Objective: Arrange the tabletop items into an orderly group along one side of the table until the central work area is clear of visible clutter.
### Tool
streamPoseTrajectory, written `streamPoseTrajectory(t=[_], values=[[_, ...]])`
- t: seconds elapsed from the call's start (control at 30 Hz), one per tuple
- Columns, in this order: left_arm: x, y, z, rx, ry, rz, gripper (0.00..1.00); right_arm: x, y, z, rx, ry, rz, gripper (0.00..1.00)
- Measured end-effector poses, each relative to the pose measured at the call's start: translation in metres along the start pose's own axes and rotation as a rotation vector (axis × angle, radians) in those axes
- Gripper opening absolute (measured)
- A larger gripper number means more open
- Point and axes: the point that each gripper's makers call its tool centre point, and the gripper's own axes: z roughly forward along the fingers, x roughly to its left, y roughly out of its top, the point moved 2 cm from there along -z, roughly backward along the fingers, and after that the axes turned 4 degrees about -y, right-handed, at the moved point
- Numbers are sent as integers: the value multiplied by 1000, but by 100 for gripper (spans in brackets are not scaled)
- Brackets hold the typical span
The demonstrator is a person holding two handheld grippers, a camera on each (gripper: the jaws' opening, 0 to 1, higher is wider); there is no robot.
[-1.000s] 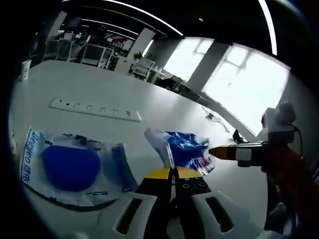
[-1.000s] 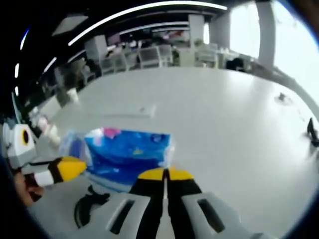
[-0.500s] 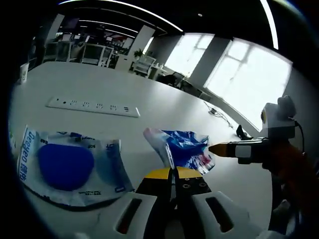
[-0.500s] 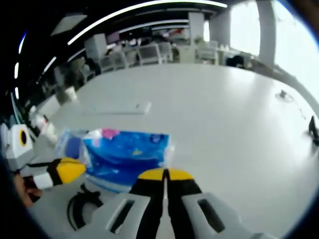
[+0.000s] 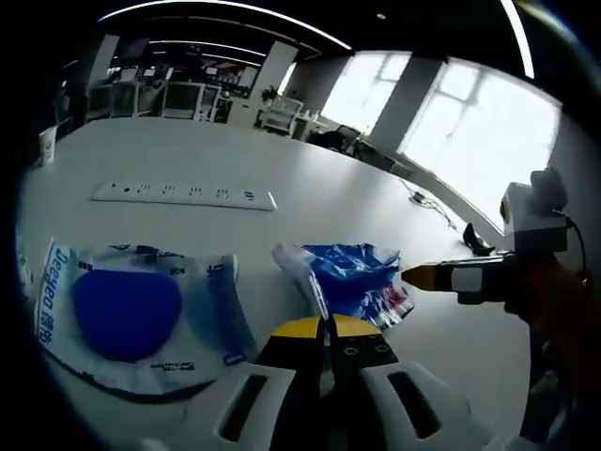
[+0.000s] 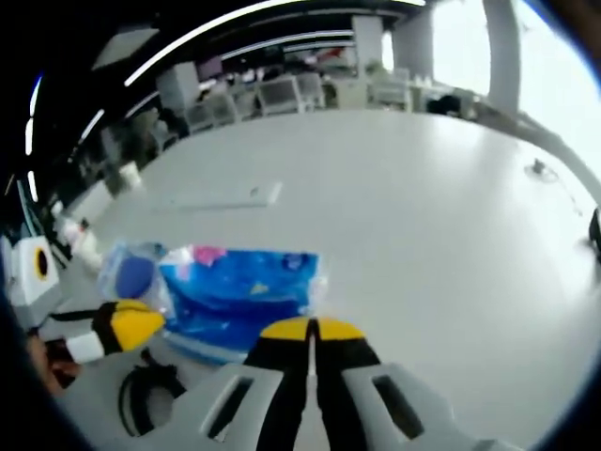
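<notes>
A crumpled blue packet [image 5: 355, 278] lies on the white table [image 5: 310, 202]. My left gripper [image 5: 326, 327] is shut just short of the packet's white near end. My right gripper [image 5: 420, 276] comes in from the right, shut, with its orange tip at the packet's far end. In the right gripper view the same blue packet [image 6: 239, 287] lies just ahead and left of my shut right gripper [image 6: 310, 329], and the left gripper [image 6: 136, 322] sits by its lower left corner. I cannot tell whether either tip touches it. A clear bag holding a blue pad [image 5: 130, 303] lies to the left.
A white power strip [image 5: 183, 194] lies further back on the table. A black looped cord [image 6: 143, 406] rests near the left gripper. Small bottles [image 6: 83, 241] stand at the table's left edge. A dark object [image 6: 593, 232] sits far right. Office desks and chairs stand beyond.
Both views have shifted slightly with the hands. The packet and the clear bag stay where they were, and both grippers remain shut beside the packet.
</notes>
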Motion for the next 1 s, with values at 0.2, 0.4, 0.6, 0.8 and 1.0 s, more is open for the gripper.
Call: streamPoseTrajectory(t=[0.2, 0.4, 0.6, 0.8, 1.0], values=[[5, -6, 5, 18, 33, 55, 2, 2, -2, 9, 5, 3, -12, 0], [10, -10, 9, 41, 63, 105, 2, 3, -6, 13, 19, 2, -2, 0], [12, -10, 12, 46, 78, 151, 2, 3, -6, 13, 14, 2, -3, 0], [9, -8, 13, 45, 82, 196, 6, 1, -9, 14, 32, -15, -30, 1], [-1, 6, 7, -7, 58, 229, 14, -3, -12, 12, 42, -29, -14, 14]])
